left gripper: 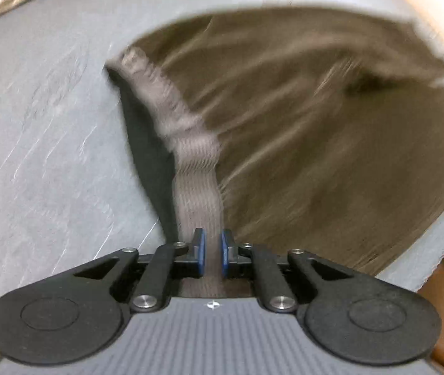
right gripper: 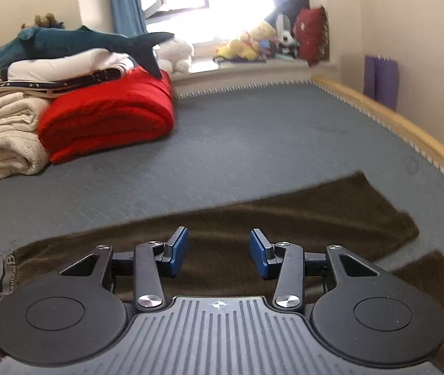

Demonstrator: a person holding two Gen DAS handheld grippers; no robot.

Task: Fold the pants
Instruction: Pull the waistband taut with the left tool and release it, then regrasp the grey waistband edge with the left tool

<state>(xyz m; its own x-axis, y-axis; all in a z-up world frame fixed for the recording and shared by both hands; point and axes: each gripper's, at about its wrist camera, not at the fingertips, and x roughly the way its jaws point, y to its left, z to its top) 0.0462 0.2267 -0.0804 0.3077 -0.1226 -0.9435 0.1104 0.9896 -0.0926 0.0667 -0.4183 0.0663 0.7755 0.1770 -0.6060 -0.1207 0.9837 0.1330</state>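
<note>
Your left tool (left gripper: 212, 251) is clenched on the brown pants' (left gripper: 300, 118) waistband; your right tool (right gripper: 218, 251) hangs released above them, over the grey bed (right gripper: 237, 131) with its folded red blanket (right gripper: 109, 118).

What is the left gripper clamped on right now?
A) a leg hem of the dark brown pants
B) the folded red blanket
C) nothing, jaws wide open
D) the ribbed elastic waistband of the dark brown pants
D: in the left wrist view the left gripper has its blue pads pinching the ribbed elastic waistband of the dark brown pants.
</note>
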